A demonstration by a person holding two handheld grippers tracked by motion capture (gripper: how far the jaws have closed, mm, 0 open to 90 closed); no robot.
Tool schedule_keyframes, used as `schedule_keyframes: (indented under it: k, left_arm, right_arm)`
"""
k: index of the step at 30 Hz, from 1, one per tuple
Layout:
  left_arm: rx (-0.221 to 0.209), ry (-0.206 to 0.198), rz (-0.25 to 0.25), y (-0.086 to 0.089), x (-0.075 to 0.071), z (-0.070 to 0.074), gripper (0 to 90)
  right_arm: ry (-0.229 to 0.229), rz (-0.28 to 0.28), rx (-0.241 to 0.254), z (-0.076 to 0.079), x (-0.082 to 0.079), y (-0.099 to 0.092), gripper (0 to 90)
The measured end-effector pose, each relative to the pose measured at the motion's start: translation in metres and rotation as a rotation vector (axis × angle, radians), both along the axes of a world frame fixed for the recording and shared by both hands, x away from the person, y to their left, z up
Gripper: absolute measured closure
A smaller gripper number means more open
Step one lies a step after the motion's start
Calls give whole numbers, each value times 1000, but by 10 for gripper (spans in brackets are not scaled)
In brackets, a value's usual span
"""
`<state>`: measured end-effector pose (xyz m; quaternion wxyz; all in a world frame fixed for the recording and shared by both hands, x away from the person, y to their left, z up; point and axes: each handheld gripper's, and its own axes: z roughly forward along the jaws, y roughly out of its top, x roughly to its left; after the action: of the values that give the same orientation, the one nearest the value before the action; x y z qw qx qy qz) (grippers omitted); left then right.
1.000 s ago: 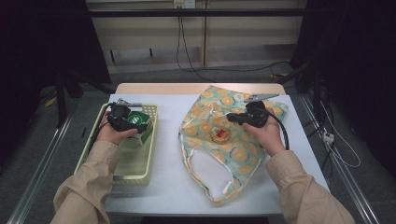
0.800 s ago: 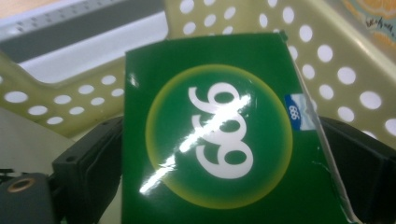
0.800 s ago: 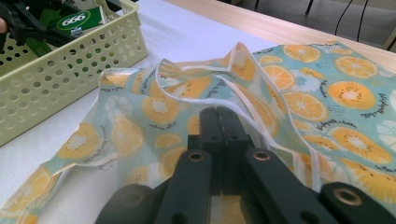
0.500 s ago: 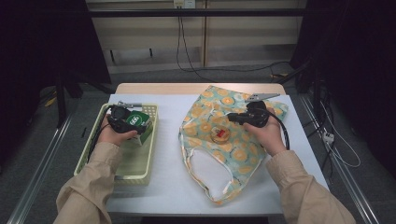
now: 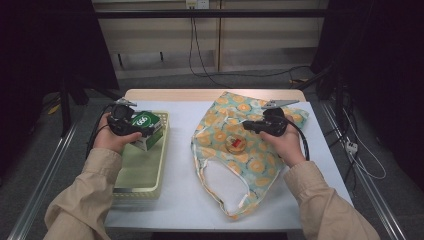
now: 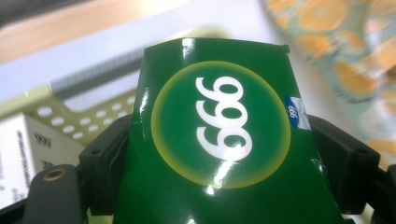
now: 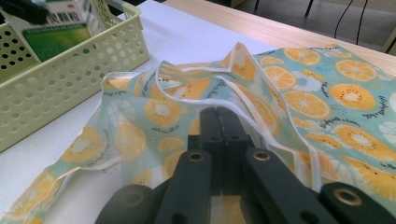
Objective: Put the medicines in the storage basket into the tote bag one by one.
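With its jaws just drawn in against both sides, the left tool [image 5: 131,126] grips the green box [image 6: 219,140] above the pale basket [image 5: 145,175]. Over on the bench [image 5: 180,150], the right tool [image 5: 255,126] is clamped on the fruit-print bag [image 7: 327,102], pinching its fabric edge.
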<state>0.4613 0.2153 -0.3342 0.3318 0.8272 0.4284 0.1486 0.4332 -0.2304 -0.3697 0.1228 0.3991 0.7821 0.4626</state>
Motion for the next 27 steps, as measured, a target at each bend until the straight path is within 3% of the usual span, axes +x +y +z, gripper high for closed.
schedule_keyframes:
  k: [8,13,19,27]
  left_arm:
    - [-13,-50,-62,-17,-12,39,183]
    - [-37,-69,-121,-36,-19,54,183]
    - [-58,-80,-216,-71,-31,53,183]
    - [-94,-67,-343,-123,-47,36,182]
  right_arm:
    - [3,-6,3,-1,1,1,900]
    - [1,-5,2,3,1,2,900]
    - [-7,-3,-1,5,0,3,900]
    - [-5,-1,-3,5,-1,4,900]
